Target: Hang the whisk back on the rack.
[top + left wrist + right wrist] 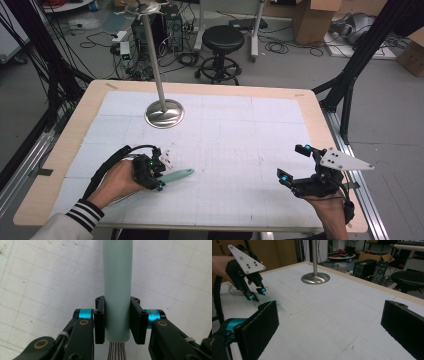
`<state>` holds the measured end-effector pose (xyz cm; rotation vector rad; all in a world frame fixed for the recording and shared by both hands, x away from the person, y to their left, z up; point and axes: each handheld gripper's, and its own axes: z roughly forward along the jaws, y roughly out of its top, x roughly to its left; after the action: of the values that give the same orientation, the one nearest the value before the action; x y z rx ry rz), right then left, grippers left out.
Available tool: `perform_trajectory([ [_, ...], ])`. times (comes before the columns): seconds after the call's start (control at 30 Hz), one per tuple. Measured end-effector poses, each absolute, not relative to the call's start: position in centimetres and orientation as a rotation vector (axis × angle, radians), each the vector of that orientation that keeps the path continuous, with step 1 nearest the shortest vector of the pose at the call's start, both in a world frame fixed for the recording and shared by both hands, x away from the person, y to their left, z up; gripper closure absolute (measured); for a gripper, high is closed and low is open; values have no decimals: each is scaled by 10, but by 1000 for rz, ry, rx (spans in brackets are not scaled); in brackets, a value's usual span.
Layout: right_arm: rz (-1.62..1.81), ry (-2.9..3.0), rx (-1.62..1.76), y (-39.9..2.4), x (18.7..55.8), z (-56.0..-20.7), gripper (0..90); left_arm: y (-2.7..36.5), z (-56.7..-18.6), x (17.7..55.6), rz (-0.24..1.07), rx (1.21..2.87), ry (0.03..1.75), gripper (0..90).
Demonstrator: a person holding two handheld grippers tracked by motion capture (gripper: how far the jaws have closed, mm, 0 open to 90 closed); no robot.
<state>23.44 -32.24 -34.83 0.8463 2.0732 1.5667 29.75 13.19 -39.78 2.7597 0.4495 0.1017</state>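
A whisk with a pale green handle [181, 174] lies flat on the white gridded mat [230, 140], near the table's front left. My left gripper [159, 179] is shut on that handle. In the left gripper view both pads press the handle's [117, 285] sides just above its end, where the wire loops [116, 351] come out. The right gripper view shows the left gripper [255, 294] over the handle [269, 300], with the wires [233, 290] behind it. My right gripper [291, 162] hovers at the front right, jaws wide open with nothing between them [329, 325].
A metal stand with a round base [164, 113] and a tall pole rises at the mat's back left. The wooden table edge [200, 86] frames the mat. Beyond the table are a black stool [222, 37], cables and cardboard boxes [312, 17].
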Motion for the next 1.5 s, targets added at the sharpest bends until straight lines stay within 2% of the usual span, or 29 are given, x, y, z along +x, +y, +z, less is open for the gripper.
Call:
perform_trajectory([
  [0.37,1570,2068,849,-323,235,-348,4,138,-368,298,168,2648,413,695],
  [0.77,1574,2061,845,-325,234,-347,4,144,-340,303,158,2540,402,695],
  [1.5,1579,2065,856,-328,236,-348,4,169,-290,316,234,2372,449,695],
])
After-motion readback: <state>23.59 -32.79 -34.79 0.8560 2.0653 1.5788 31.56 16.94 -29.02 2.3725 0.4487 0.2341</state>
